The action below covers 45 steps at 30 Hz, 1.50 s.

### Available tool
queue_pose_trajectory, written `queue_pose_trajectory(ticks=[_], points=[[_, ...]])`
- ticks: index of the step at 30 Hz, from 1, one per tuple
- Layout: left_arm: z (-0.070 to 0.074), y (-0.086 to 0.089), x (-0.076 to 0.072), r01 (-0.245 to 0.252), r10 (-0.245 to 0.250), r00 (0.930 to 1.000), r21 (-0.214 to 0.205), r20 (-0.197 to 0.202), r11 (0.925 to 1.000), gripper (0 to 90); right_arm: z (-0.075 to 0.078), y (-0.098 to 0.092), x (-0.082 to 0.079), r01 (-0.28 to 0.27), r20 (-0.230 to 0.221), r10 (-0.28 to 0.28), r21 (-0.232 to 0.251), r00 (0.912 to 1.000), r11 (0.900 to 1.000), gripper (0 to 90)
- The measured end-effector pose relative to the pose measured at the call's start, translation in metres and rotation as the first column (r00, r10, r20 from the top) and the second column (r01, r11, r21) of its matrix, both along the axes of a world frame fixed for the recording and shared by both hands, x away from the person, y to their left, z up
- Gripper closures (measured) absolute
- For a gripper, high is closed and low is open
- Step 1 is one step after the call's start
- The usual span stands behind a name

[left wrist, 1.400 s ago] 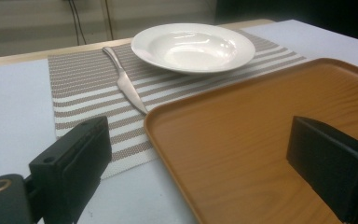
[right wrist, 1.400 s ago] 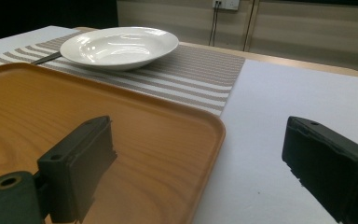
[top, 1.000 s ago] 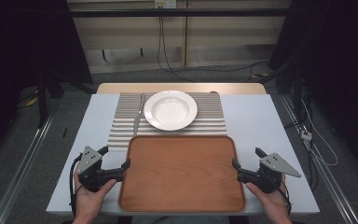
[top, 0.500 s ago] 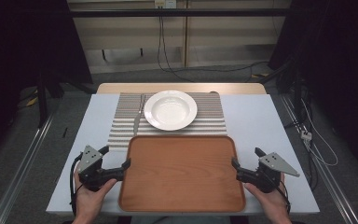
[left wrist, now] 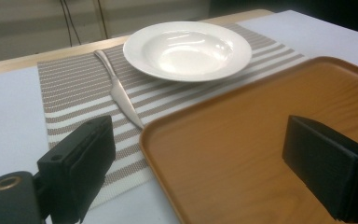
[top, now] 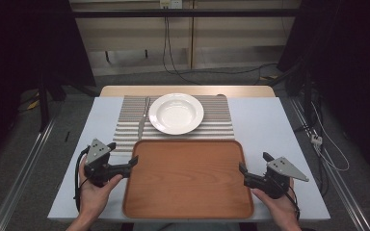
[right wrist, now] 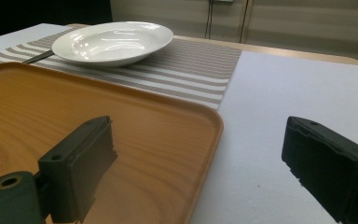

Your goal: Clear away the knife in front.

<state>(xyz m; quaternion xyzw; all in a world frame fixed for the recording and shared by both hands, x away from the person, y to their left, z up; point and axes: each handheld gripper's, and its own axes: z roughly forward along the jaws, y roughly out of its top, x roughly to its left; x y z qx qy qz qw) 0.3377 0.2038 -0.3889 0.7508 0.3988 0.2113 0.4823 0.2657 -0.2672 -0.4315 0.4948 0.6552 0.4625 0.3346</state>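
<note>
Both claws gape, released: the left claw (top: 134, 162) straddles the wooden tray's (top: 188, 178) left rim, the right claw (top: 242, 169) its right rim. No readable writing.

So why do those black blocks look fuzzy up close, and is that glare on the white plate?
In the left gripper view and the right gripper view, the black jaws sit too near the lens and blur, while the plate stays sharp with soft white highlights in its bowl. In the high view, the table is lit evenly and the surrounding room falls dark.
</note>
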Motion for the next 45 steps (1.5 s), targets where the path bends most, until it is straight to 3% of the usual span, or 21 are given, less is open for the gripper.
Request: queue_pose_trajectory(ticks=[5,9,17,20,27,30,37,45], points=[[0.000,0.000,0.013,-0.019,0.018,0.9994,-0.005,-0.031,0.9998,9.3,0.000,0.000,0.000,-0.003,-0.002,0.003,0.003,1.0000,1.0000,8.9],[0.001,-0.003,0.022,-0.023,0.024,0.9991,0.026,-0.034,0.9994,9.3,-0.001,-0.001,0.001,-0.009,-0.007,0.009,0.008,0.9999,0.9999,9.0],[0.003,-0.008,0.041,-0.021,0.022,0.9984,0.037,-0.051,0.9991,9.2,-0.001,0.000,0.002,-0.020,-0.005,0.020,0.010,0.9998,0.9998,9.1],[0.004,-0.010,0.051,-0.028,0.033,0.9967,0.062,-0.075,0.9977,7.0,-0.001,0.000,0.003,-0.021,-0.006,0.021,0.013,0.9998,0.9997,9.1],[0.006,-0.010,0.067,-0.047,0.050,0.9962,0.047,-0.072,0.9978,6.9,-0.001,0.002,0.004,-0.021,-0.006,0.021,0.010,0.9998,0.9997,9.2],[0.007,-0.010,0.077,-0.054,0.057,0.9946,0.037,-0.087,0.9978,7.1,-0.001,0.003,0.005,-0.025,-0.007,0.025,0.007,0.9997,0.9997,9.2],[0.009,-0.014,0.108,-0.088,0.096,0.9915,0.092,-0.088,0.9919,8.1,-0.002,0.001,0.006,-0.025,-0.011,0.025,0.016,0.9996,0.9996,9.4],[0.007,-0.017,0.138,-0.100,0.111,0.9863,0.094,-0.122,0.9906,8.4,-0.003,0.002,0.008,-0.037,-0.012,0.037,0.009,0.9992,0.9993,9.4]])
